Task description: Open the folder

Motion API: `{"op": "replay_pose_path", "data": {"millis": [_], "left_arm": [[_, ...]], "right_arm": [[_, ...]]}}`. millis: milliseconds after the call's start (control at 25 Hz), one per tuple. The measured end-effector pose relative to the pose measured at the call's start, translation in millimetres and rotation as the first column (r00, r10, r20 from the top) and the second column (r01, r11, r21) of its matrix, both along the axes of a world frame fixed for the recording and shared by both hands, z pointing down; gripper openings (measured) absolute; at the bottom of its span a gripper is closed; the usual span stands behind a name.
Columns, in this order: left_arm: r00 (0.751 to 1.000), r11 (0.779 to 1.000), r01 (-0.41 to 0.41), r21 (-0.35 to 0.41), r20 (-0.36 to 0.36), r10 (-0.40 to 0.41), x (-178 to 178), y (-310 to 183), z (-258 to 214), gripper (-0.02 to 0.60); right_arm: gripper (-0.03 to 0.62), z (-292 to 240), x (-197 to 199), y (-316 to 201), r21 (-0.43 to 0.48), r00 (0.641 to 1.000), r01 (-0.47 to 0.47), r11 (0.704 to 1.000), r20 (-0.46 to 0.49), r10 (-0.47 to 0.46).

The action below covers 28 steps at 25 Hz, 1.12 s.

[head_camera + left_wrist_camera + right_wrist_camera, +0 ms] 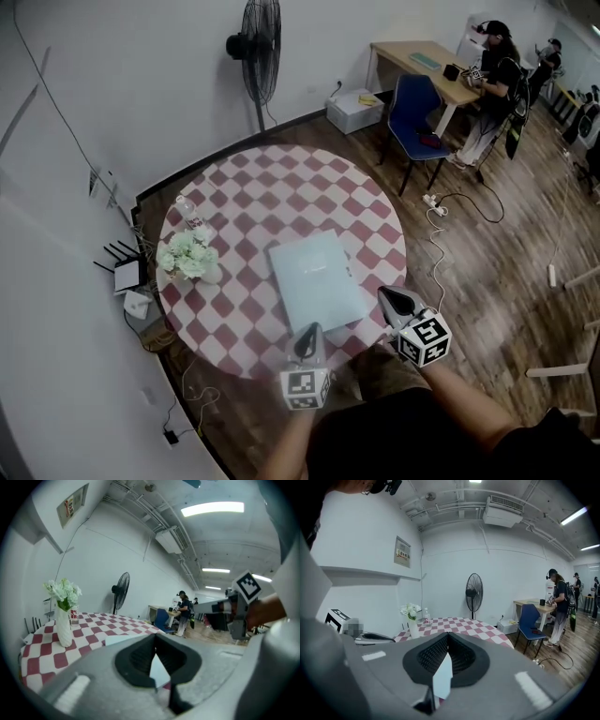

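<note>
Nearest to me, at the front rim of the round checked table (234, 187), both tools point in at the work. I read the left gripper (309, 331) as fully closed, tips pinched together with nothing between them. Its nose is at the folder's near edge, and I cannot tell whether it touches. My right gripper (391, 297) looks closed as well: in its own view the jaw tips meet, empty, just beside the folder's right-hand edge.

The folder (317, 279), pale blue, lies flat and closed on the cloth in the near half of the table. I judge this to be the approach, with the cover not yet lifted. Next I would work one tip under the cover's free edge, whichever side that proves to be. The other gripper would pin the back down so the folder does not skid.

Beyond, to the left, a vase of white flowers (190, 255) stands well apart from the folder. A fan (260, 47) stands farther off by the wall.
</note>
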<state>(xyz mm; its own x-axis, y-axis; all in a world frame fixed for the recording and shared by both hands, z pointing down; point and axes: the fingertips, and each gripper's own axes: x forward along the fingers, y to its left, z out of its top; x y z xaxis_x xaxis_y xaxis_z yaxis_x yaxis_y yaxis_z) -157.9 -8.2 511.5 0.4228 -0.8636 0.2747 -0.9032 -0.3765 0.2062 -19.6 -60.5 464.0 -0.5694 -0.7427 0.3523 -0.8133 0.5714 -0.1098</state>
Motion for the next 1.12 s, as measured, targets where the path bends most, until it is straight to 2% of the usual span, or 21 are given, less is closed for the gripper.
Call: {"op": "replay_pose_path", "data": {"millis": [200,240,400,520,680,800,920,1120], "left_arm": [[1.000,1.000,-0.016,-0.017,0.026,0.016,18.8,-15.5,15.2,0.006],[0.999,0.999,-0.022,-0.024,0.030,0.023,24.6,-19.8,18.3,0.025],[0.999,0.996,-0.045,-0.071,0.011,0.046,50.1,-36.5,32.6,0.026],[0.998,0.994,-0.046,-0.102,0.039,0.050,71.6,-52.1,49.0,0.026],[0.996,0.981,0.005,-0.196,0.085,0.012,89.7,-69.2,80.6,0.026],[0.997,0.962,0.016,-0.274,0.077,0.006,112.0,-77.7,104.3,0.038],[0.996,0.946,0.016,-0.323,0.086,0.013,129.1,-90.2,126.0,0.049],[0.993,0.920,0.079,-0.384,0.116,-0.037,139.0,-101.3,153.7,0.072]], "right_arm": [[0.000,19.2,15.9,-12.5,-0.026,1.000,-0.007,1.000,-0.009,0.006],[0.000,22.9,19.6,-16.2,-0.032,1.000,-0.005,0.999,-0.009,0.005],[0.000,35.7,30.7,-32.9,-0.050,1.000,0.020,0.999,0.007,-0.020],[0.000,49.3,42.8,-52.5,-0.064,0.999,0.049,0.997,0.019,-0.048],[0.000,73.7,56.9,-84.6,-0.096,0.996,0.087,0.992,0.035,-0.084],[0.000,92.3,65.8,-107.2,-0.124,0.992,0.126,0.984,0.032,-0.122],[0.000,128.5,65.4,-123.3,-0.185,0.981,0.193,0.964,0.043,-0.188],[0.000,187.2,61.9,-128.2,-0.307,0.961,0.276,0.911,0.058,-0.271]]}}
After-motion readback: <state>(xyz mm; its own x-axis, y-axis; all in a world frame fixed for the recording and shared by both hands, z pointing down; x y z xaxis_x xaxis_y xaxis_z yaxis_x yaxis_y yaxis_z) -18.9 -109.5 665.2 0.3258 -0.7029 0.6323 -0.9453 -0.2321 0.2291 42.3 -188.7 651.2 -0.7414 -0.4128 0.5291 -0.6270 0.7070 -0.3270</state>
